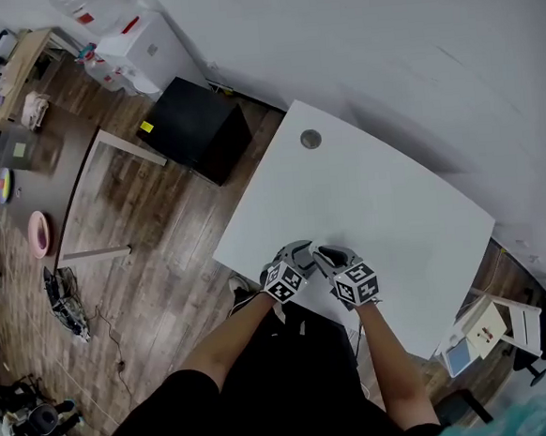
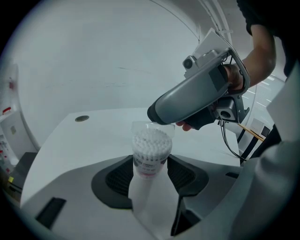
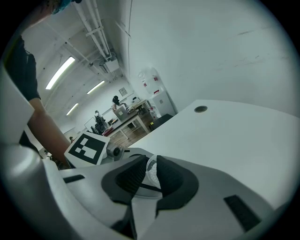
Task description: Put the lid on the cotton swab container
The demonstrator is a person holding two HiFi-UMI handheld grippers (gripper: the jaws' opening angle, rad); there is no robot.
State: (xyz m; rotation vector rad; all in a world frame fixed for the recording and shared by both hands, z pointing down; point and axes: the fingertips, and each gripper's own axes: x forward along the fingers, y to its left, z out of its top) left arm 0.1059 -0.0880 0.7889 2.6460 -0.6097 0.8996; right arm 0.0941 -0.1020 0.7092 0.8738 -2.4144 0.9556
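A clear cotton swab container (image 2: 150, 151), packed with white swabs, stands upright between the jaws of my left gripper (image 2: 150, 172), which is shut on its lower body. The clear lid (image 2: 153, 126) sits at the container's open top, edge-on under the nose of my right gripper (image 2: 197, 101). In the right gripper view, the right gripper (image 3: 149, 174) is shut on the thin clear lid (image 3: 151, 169), with the left gripper's marker cube (image 3: 87, 149) just beyond. In the head view, the left gripper (image 1: 297, 252) and right gripper (image 1: 329, 254) meet tip to tip over the white table (image 1: 375, 204), hiding the container.
A round cable hole (image 1: 310, 140) lies at the table's far end. The table's near edge runs just under my hands. A black cabinet (image 1: 195, 129) stands on the wooden floor to the left, and a small white cart (image 1: 479, 330) to the right.
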